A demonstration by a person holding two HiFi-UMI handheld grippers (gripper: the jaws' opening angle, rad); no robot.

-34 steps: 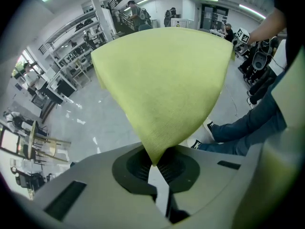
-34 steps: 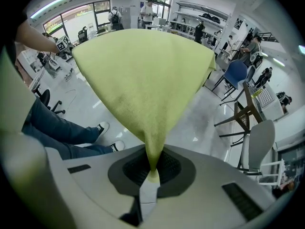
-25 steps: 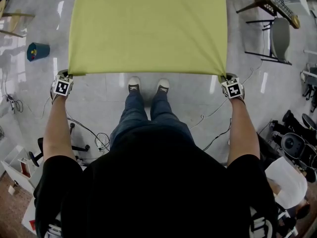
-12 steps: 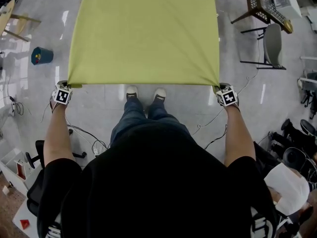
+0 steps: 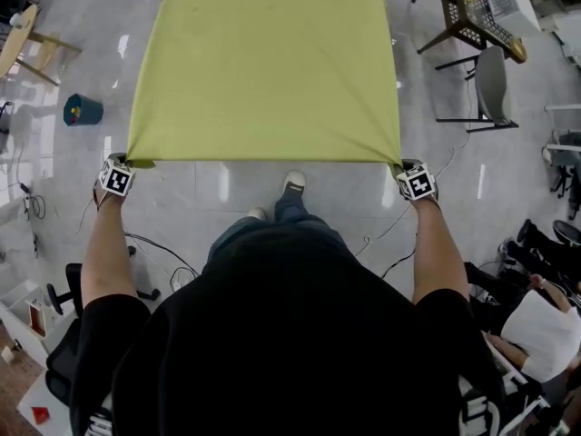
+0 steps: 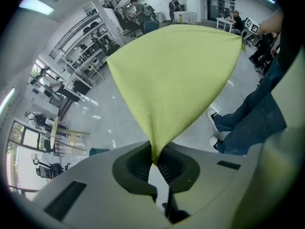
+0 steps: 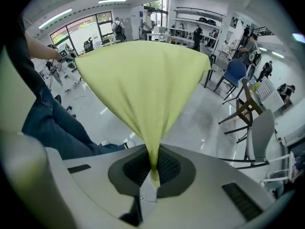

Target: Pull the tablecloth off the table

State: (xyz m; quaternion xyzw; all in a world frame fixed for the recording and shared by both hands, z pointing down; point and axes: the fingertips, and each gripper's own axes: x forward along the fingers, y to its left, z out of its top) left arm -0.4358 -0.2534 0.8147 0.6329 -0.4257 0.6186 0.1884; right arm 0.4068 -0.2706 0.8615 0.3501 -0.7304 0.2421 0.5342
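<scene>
A yellow-green tablecloth (image 5: pixel 263 71) is stretched out flat in front of me, above the floor. My left gripper (image 5: pixel 121 168) is shut on its near left corner, and my right gripper (image 5: pixel 406 173) is shut on its near right corner. In the left gripper view the tablecloth (image 6: pixel 176 80) narrows into the shut jaws of the left gripper (image 6: pixel 155 162). The right gripper view shows the tablecloth (image 7: pixel 143 80) pinched the same way in the right gripper (image 7: pixel 153 171). Whatever lies under the cloth is hidden in the head view.
A shiny grey floor (image 5: pixel 209 193) lies below, with cables (image 5: pixel 163 252) near my feet. A teal bin (image 5: pixel 83 111) stands at the left. Chairs (image 5: pixel 481 80) and a wooden stool (image 5: pixel 472 16) stand at the right. A seated person (image 5: pixel 545 321) is at the lower right.
The whole cloth has come nearer and its far edge now shows in the head view. One foot has stepped back. Both grippers keep their hold on the corners.
</scene>
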